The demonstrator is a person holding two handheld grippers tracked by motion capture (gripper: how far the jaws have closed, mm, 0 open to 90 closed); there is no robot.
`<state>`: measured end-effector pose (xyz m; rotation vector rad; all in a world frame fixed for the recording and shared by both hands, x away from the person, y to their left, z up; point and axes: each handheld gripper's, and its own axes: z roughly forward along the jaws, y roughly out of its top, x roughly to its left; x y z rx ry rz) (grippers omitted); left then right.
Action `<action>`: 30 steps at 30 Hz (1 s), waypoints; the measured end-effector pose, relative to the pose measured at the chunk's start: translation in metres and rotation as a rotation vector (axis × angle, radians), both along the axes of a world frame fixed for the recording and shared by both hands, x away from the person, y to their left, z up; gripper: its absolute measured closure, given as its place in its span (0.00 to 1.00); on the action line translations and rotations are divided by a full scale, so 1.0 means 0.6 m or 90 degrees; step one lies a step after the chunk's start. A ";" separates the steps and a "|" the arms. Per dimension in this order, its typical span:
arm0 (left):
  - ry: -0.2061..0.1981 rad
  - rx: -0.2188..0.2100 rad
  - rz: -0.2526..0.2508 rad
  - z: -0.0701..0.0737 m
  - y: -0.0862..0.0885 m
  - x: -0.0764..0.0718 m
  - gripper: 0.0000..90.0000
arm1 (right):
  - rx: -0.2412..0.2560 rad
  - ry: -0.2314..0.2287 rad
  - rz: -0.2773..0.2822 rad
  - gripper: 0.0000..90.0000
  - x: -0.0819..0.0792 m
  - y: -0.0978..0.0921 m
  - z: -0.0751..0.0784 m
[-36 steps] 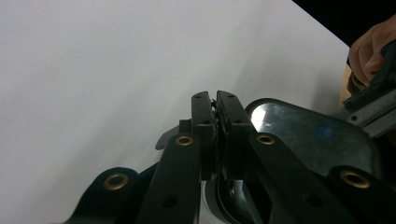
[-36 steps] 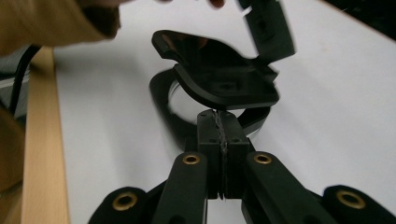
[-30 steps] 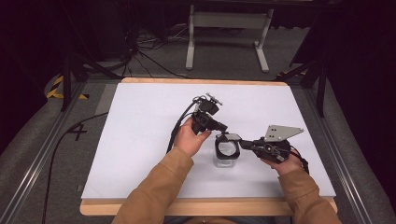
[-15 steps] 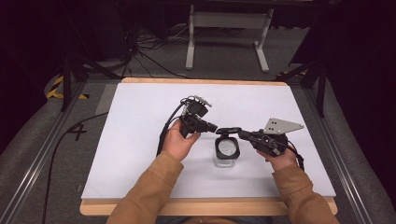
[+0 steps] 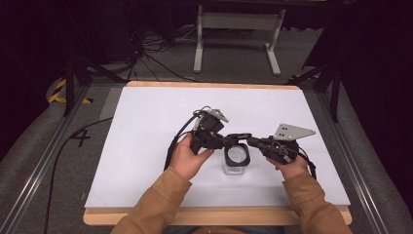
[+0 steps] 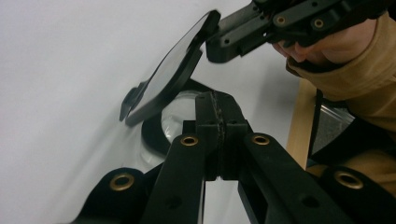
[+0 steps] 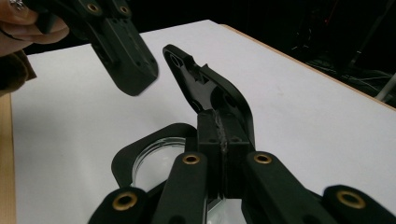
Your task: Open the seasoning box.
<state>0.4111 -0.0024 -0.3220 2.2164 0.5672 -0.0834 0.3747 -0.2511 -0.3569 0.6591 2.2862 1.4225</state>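
Right tool (image 5: pixel 249 140) clamps the raised black lid (image 6: pixel 173 70) over a clear jar (image 5: pixel 237 163) on the white worktop (image 5: pixel 146 126), just beside the left tool (image 5: pixel 233 140), its jaws pressed together on nothing

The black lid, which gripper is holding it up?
The right gripper: its fingers pinch the edge of the flat round black lid, tilted above the clear jar. The left gripper has its fingers shut on nothing.
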 end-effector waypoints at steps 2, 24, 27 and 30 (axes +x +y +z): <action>-0.002 0.001 0.002 0.000 -0.002 0.002 0.99 | 0.000 0.003 0.003 1.00 -0.001 0.000 0.000; -0.001 -0.038 0.033 0.017 0.007 0.056 0.99 | -0.067 0.080 0.050 1.00 -0.036 0.007 -0.037; 0.002 -0.034 0.040 0.016 0.008 0.065 0.99 | -0.057 0.076 0.050 1.00 -0.037 0.005 -0.040; 0.003 -0.029 0.052 0.014 0.009 0.074 0.99 | -0.053 0.074 0.052 1.00 -0.037 0.003 -0.042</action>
